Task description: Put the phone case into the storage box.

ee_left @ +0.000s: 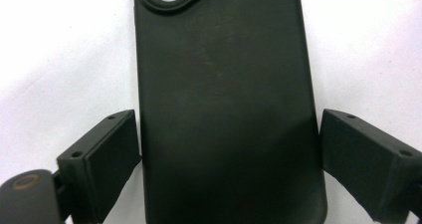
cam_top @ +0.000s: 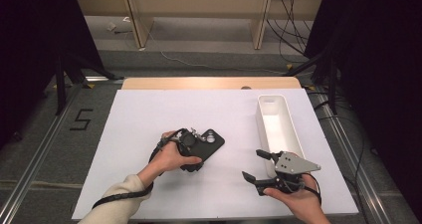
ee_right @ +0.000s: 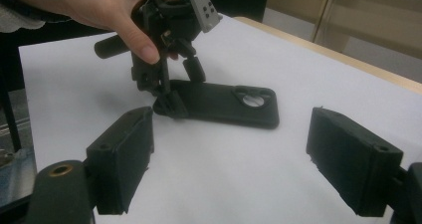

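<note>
1. A black phone case [cam_top: 206,145] lies flat on the white table [cam_top: 149,119], a little left of its middle, camera cutout toward the far right.
2. The left gripper [cam_top: 191,157] stands over the near end of the case, its jaws straddling the two long edges. The left gripper view shows the left pad just touching the edge and a slim gap at the right pad, so the jaws are parted, not clamped.
3. The right gripper [cam_top: 261,167] hangs near the right front of the table with jaws spread wide and nothing between them.
4. A long white tray [cam_top: 291,129] sits on the right side, just beyond the right gripper.
</note>
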The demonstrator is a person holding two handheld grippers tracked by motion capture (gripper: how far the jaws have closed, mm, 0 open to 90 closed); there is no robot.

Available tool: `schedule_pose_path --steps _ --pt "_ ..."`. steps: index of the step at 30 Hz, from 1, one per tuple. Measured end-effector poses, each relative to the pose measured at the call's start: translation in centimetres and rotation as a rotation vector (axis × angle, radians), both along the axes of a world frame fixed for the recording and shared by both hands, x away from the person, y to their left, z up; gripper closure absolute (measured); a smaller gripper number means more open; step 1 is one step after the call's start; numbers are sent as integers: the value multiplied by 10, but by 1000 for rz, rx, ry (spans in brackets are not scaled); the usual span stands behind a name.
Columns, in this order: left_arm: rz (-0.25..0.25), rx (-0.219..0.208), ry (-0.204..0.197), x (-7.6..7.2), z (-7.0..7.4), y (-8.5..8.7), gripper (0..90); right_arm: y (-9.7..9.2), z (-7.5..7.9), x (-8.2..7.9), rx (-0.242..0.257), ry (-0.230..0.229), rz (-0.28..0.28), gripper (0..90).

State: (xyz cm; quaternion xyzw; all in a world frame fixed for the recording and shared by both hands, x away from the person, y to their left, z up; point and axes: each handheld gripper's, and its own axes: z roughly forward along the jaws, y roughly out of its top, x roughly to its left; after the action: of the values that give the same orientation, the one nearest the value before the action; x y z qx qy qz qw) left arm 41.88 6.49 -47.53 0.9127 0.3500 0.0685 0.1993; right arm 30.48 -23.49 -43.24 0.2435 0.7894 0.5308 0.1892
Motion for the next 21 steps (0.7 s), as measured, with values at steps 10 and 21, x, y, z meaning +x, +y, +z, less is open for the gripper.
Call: schedule_pose_path --steps 10,21 --pt "1 -11 16 3 -2 1 71 0 0 0 -1 1 0 200" --pt "-4 1 9 2 -2 0 73 1 0 0 1 3 0 201"
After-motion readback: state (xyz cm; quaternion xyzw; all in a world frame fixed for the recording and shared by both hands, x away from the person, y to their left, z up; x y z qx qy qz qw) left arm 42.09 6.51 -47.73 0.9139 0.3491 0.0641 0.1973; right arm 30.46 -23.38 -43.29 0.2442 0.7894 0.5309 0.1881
